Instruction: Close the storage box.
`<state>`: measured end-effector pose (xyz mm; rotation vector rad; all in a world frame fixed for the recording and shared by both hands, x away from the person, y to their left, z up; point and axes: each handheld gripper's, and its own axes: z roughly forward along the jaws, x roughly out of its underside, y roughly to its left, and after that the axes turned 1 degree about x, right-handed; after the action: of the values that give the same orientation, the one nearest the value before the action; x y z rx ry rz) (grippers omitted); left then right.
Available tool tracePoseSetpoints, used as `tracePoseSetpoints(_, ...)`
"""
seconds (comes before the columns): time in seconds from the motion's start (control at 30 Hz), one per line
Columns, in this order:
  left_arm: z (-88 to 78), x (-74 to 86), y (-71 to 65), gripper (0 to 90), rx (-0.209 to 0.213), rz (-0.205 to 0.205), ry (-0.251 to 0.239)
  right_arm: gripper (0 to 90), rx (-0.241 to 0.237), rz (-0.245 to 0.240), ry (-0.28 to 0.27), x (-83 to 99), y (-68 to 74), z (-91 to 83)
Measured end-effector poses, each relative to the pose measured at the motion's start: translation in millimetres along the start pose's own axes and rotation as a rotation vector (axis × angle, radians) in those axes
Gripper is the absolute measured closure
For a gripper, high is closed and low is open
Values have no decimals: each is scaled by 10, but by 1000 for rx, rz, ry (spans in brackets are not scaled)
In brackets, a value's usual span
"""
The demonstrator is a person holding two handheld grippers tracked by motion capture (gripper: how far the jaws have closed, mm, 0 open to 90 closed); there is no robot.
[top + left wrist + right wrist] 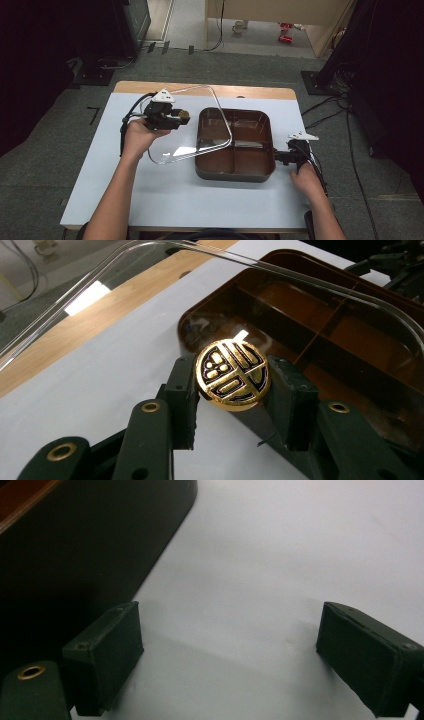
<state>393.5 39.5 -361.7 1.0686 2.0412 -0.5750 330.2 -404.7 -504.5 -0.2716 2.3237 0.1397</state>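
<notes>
Lifting clear lid point(192, 125) by gold knob point(233, 374), left claw point(176, 119) is clamping knob; brown box point(235, 145) half uncovered, lid not yet set down; right claw point(281, 156) is gaping empty beside box on table point(175, 200).

**Room around the bench**

Grey carpet floor point(45, 165) on all sides. White tabletop point(210, 200) with a bare wood strip point(250, 91) along its far edge. Dark equipment stands left and right, both in shadow; black cables point(325, 112) trail over the carpet at right. Far back, a lit pale floor point(187, 20) beside a light wooden cabinet point(270, 12), small red items point(286, 31) at its base.
</notes>
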Motion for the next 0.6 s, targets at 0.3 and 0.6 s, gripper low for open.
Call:
tracePoseSetpoints(0.3,247,-124,-150,591,57,45,-6,106,0,1,0,0,1,0)
tracePoseSetpoints(0.6,544,-243,-302,592,113,89,19,106,0,1,-1,0,1,1)
